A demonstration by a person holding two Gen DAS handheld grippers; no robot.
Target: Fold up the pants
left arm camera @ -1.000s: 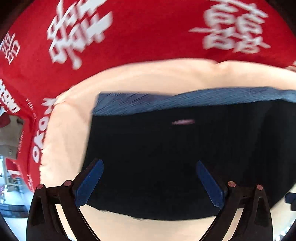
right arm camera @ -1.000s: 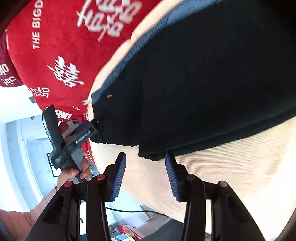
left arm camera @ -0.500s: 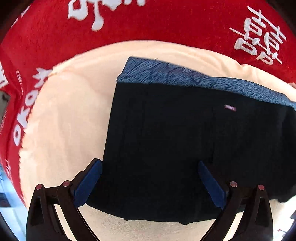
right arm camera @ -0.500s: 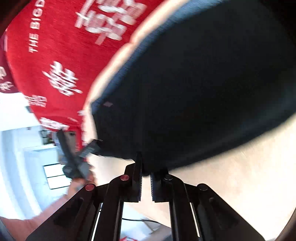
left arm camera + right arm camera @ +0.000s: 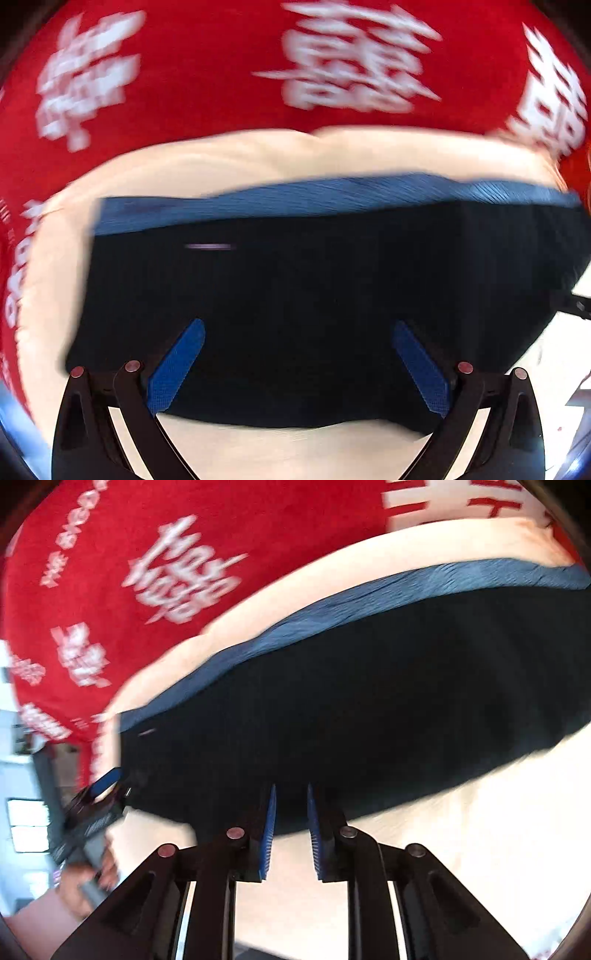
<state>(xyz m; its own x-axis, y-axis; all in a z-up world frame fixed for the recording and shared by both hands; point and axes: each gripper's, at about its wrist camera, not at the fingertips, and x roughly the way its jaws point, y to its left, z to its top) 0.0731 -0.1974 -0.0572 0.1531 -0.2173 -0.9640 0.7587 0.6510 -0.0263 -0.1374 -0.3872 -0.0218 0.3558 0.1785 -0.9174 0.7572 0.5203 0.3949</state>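
- Left gripper (image 5: 297, 363): jaws stood wide apart, holding nothing. Both blue pads (image 5: 176, 367) hung over the near part of the pants.
- Right gripper (image 5: 290, 830): blue-lined fingers were drawn close with a narrow gap between them. No cloth was seen in that gap; the tips sat at the near hem of the pants.
- Pants (image 5: 314, 314): dark, nearly black, lying flat as a folded rectangle on the cream sheet (image 5: 258, 450). The near edge ran just ahead of both grippers.
- A small pale label (image 5: 208, 246) showed on the dark cloth near the far left corner.
- A blue ribbed band (image 5: 332, 201) ran along the far edge of the pants.
- The right wrist view showed the left gripper at the garment's left corner, held in a hand (image 5: 79, 884); contact with the cloth could not be determined through blur.
- Beyond the cream sheet lay a red blanket (image 5: 221, 74) with white lettering.
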